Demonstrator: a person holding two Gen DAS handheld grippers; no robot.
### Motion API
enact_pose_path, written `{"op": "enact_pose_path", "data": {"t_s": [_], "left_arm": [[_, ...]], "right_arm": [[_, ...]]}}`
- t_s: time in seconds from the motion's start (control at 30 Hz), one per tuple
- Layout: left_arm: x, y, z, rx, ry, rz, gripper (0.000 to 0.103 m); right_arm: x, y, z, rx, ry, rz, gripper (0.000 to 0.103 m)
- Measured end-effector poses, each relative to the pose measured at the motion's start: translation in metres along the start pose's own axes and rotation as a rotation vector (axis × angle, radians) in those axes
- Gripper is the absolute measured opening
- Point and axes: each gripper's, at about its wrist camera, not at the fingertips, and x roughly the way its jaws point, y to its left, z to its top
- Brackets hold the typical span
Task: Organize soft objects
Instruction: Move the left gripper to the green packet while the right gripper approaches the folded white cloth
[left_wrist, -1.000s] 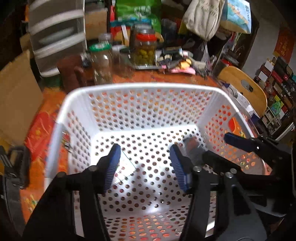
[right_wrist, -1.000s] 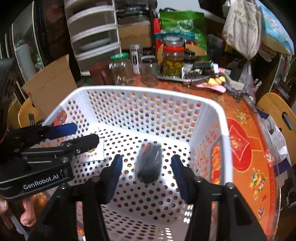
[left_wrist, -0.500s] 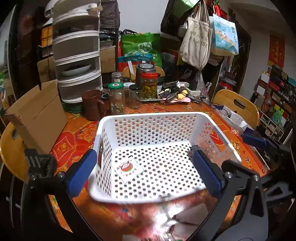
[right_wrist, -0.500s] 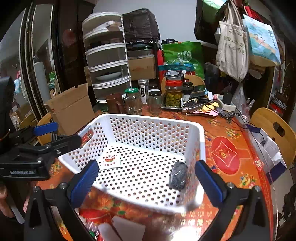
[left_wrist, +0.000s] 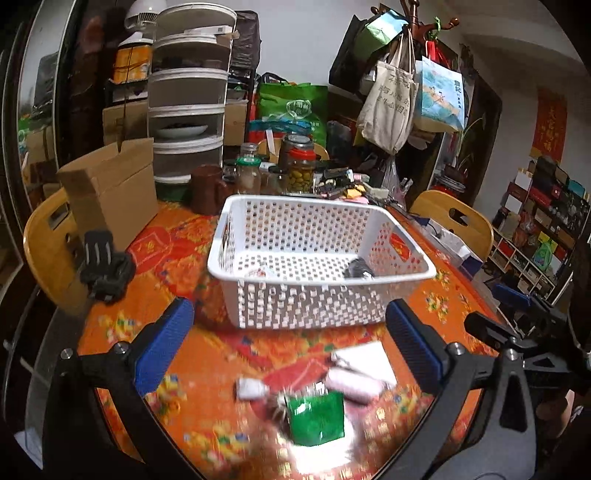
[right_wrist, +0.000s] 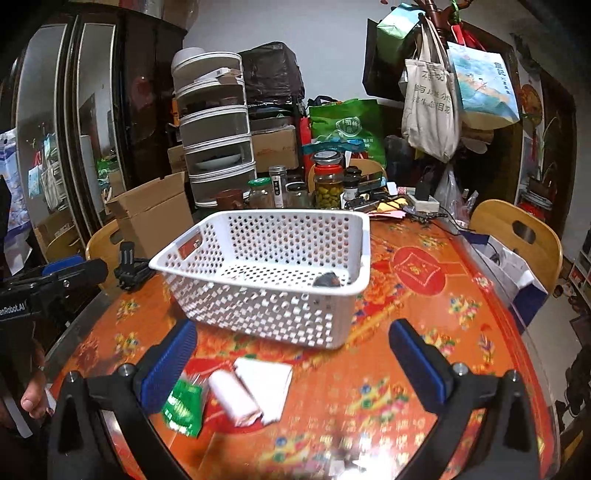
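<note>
Left wrist: left gripper (left_wrist: 290, 347) spread wide, empty, jaws just opened. White basket (left_wrist: 321, 295) beyond it holds a dark bundle (left_wrist: 357, 268); green packet (left_wrist: 316, 421) and pink roll (left_wrist: 352, 380) lie on the table in front of the basket. Right wrist: right gripper (right_wrist: 293, 363) spread wide, empty, jaws just opened, short of the basket (right_wrist: 269, 317); pink roll (right_wrist: 232, 400) and green packet (right_wrist: 183, 408) sit before the basket.

Orange patterned table (right_wrist: 424, 295) carries white perforated basket (right_wrist: 273, 314) ahead of both grippers, with green packet (right_wrist: 183, 406), pink roll (right_wrist: 232, 400), white folded cloth (right_wrist: 269, 380) nearer, jars (right_wrist: 327, 184) beyond.
</note>
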Motion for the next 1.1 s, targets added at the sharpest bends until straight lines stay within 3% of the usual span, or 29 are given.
{"op": "enact_pose_path", "data": {"t_s": [0.27, 0.57, 0.7, 0.87, 1.1], "left_arm": [[-0.024, -0.015, -0.045, 0.044, -0.001, 0.008, 0.103], [0.030, -0.020, -0.121, 0.035, 0.186, 0.000, 0.103], [0.052, -0.019, -0.142, 0.016, 0.236, 0.003, 0.099], [0.066, -0.020, -0.152, 0.022, 0.253, 0.020, 0.080], [0.076, -0.016, -0.156, 0.015, 0.265, 0.014, 0.070]], "right_arm": [[-0.024, 0.010, -0.030, 0.006, -0.005, 0.025, 0.103], [-0.004, 0.005, -0.069, 0.046, 0.072, 0.110, 0.102], [0.019, 0.006, -0.090, 0.053, 0.128, 0.117, 0.088], [0.049, -0.001, -0.105, 0.081, 0.187, 0.108, 0.065], [0.071, -0.001, -0.108, 0.081, 0.215, 0.110, 0.056]]}}
